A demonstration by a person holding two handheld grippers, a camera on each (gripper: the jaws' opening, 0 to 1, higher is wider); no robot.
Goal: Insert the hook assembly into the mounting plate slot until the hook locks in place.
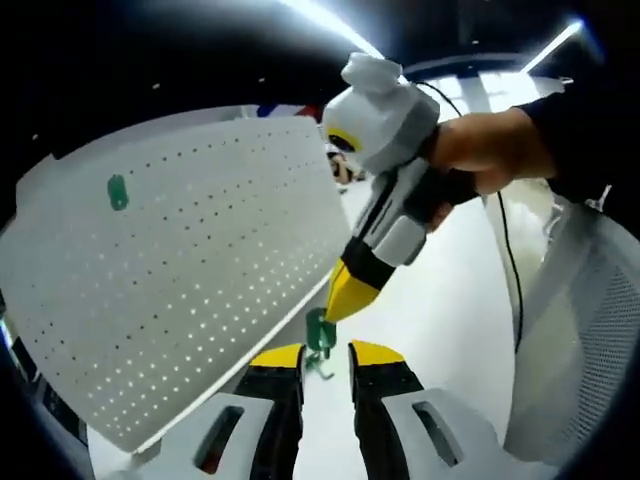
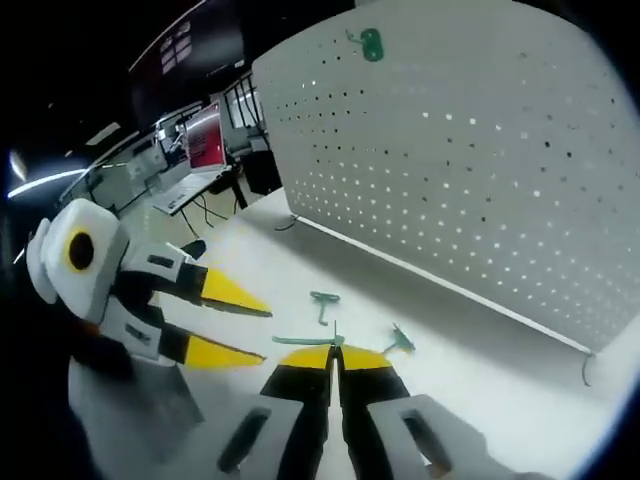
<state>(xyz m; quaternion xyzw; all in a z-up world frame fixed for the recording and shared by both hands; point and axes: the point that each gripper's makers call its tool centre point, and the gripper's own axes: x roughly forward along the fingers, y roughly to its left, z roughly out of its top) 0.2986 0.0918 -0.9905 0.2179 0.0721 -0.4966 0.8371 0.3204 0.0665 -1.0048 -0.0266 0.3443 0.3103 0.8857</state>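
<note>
A white pegboard mounting plate stands upright on the white table, with one green hook fixed high on it. My right gripper, also seen coming in from the right as the right gripper held by a hand, is shut on a green hook assembly just above the table. My left gripper stands open, its yellow tips on either side of that hook. From the other side the left gripper shows open at the left.
Two loose green hooks lie on the table in front of the plate. A mesh chair back and a black cable are to the right. Desks with monitors stand beyond the table's far edge.
</note>
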